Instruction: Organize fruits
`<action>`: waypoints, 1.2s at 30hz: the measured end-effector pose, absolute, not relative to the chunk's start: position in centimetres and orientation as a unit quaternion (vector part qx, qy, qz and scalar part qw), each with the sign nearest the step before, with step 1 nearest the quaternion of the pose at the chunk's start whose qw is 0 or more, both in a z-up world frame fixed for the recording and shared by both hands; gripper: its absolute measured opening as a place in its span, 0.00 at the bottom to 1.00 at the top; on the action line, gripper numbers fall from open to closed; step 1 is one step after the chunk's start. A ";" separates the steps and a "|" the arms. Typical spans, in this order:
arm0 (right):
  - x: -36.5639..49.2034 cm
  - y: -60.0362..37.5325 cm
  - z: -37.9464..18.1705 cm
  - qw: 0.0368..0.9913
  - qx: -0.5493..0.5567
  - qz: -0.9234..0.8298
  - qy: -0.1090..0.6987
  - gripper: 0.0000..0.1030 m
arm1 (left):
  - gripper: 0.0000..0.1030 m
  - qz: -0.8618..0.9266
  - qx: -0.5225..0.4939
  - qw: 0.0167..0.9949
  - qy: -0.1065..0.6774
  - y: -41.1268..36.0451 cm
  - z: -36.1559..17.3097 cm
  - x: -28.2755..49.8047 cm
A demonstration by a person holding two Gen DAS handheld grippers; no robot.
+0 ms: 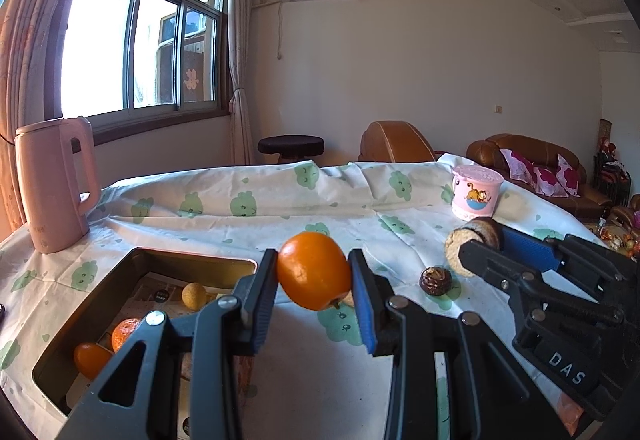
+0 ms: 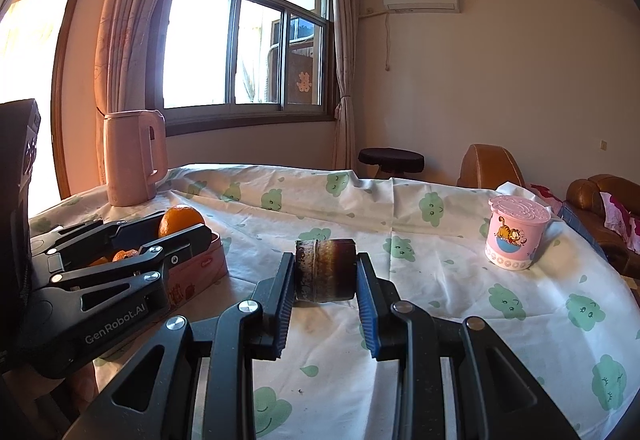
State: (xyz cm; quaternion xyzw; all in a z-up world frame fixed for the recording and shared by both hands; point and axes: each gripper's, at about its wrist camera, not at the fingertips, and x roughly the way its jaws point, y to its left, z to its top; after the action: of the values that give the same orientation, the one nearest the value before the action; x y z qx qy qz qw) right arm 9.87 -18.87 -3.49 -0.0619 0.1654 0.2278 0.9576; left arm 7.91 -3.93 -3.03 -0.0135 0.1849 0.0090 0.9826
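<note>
You have two tools: left tool, right tool. One tin, one kettle, one pink cup. Four orange fruits, one brown fruit.

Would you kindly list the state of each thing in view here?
left gripper: shut on orange, held up
right gripper: shut on brown chunk
box: open, fruit inside
pink cup: lidded, upright
kettle: lid down, upright
dark fruit: loose on cloth

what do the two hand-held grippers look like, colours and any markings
Both are black plastic, with angular cut-out arms, silver round pivot pins and blue ribbed finger pads. The left hand-held gripper is printed "GenRobot.AI" in white on its side; the right hand-held gripper shows "DAS". No cables or sleeves are visible.
</note>
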 end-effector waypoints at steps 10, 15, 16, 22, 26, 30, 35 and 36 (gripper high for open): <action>9.3 -16.7 -3.6 0.951 -0.066 0.251 0.168 0.30 | 0.36 0.020 -0.021 0.982 0.189 -2.1 -3.2 7.0; 8.9 -15.7 -3.5 0.948 -0.070 0.262 0.165 0.30 | 0.36 0.024 -0.025 0.981 0.193 -1.2 -3.3 6.5; 8.8 -15.5 -3.5 0.948 -0.072 0.263 0.165 0.30 | 0.36 0.024 -0.026 0.980 0.193 -1.1 -3.3 6.3; 8.3 -14.5 -3.3 0.945 -0.074 0.275 0.164 0.30 | 0.36 0.033 -0.032 0.980 0.196 0.1 -3.2 5.6; 8.1 -13.8 -3.2 0.942 -0.074 0.283 0.163 0.30 | 0.36 0.043 -0.040 0.978 0.198 1.3 -3.1 5.1; 7.8 -12.9 -3.3 0.939 -0.075 0.291 0.165 0.30 | 0.36 0.057 -0.041 0.978 0.199 2.7 -3.0 4.5; 7.6 -11.9 -3.3 0.936 -0.075 0.301 0.166 0.30 | 0.36 0.075 -0.042 0.976 0.202 4.6 -2.9 3.6; 7.6 -11.7 -3.4 0.935 -0.075 0.304 0.166 0.30 | 0.36 0.079 -0.043 0.975 0.202 4.9 -3.0 3.5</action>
State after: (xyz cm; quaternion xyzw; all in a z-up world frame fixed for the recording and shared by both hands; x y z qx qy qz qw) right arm 7.58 -11.74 -3.36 -0.0749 0.1665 0.3036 0.9352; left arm 3.49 4.93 -2.95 -0.0429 0.2017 0.0788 0.9753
